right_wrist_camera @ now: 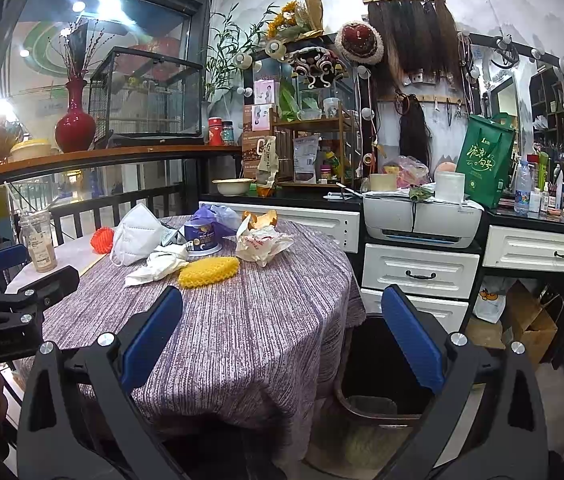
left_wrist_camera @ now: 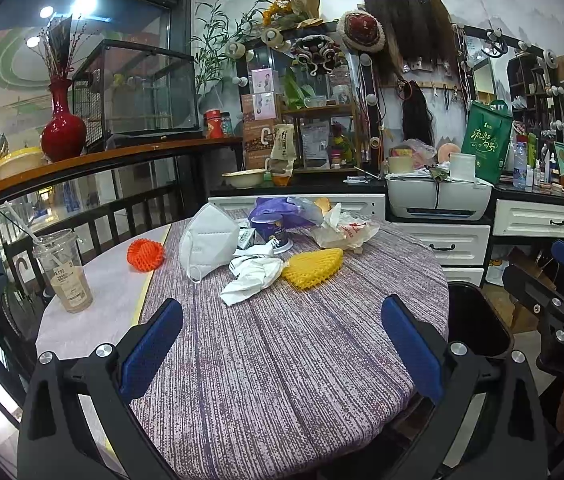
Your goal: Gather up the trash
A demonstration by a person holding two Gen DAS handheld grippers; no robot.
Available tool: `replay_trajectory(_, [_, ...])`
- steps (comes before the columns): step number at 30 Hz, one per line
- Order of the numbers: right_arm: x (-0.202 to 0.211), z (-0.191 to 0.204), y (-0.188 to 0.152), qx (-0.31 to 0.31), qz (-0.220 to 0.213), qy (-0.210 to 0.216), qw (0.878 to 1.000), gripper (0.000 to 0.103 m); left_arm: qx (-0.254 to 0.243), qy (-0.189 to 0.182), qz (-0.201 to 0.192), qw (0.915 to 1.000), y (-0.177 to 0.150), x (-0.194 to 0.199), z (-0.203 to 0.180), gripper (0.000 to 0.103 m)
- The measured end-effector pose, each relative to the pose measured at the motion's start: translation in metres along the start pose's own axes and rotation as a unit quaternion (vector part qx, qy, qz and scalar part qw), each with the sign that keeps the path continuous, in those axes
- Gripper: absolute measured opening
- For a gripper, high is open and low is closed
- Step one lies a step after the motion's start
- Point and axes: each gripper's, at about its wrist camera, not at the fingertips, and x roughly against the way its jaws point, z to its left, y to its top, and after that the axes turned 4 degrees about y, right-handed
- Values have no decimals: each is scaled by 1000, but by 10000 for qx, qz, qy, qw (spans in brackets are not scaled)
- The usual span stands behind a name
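A round table (left_wrist_camera: 282, 360) in a purple-striped cloth is filling the centre and lower half of the left wrist view, and is sitting centre-left in the right wrist view. A dark bin (right_wrist_camera: 378, 364) is standing at lower centre-right of the right wrist view, just beside the table's edge.

The left gripper (left_wrist_camera: 282, 344) is hovering low in its frame over bare cloth, jaws wide apart and holding nothing. The right gripper (right_wrist_camera: 282, 340) is hanging likewise at the bottom of its frame, jaws spread and empty, one finger over the cloth and the other over the bin.

The trash is lying clustered at the table's far side, mid-frame: a white face mask (left_wrist_camera: 207, 240), a crumpled white wrapper (left_wrist_camera: 344, 230), a purple bag (left_wrist_camera: 282, 210) behind a cup, crumpled white paper (left_wrist_camera: 251, 276), a yellow foam net (left_wrist_camera: 314, 266) and, apart to the left, an orange foam net (left_wrist_camera: 145, 255). A plastic drink cup (left_wrist_camera: 63, 270) with a straw is standing at the left edge.
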Motion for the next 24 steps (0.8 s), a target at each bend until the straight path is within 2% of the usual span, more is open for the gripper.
replay_trajectory(24, [0,-3,0,-103,3,-15,9999,98,-9,-3,59,10000,-3,-4,1,98])
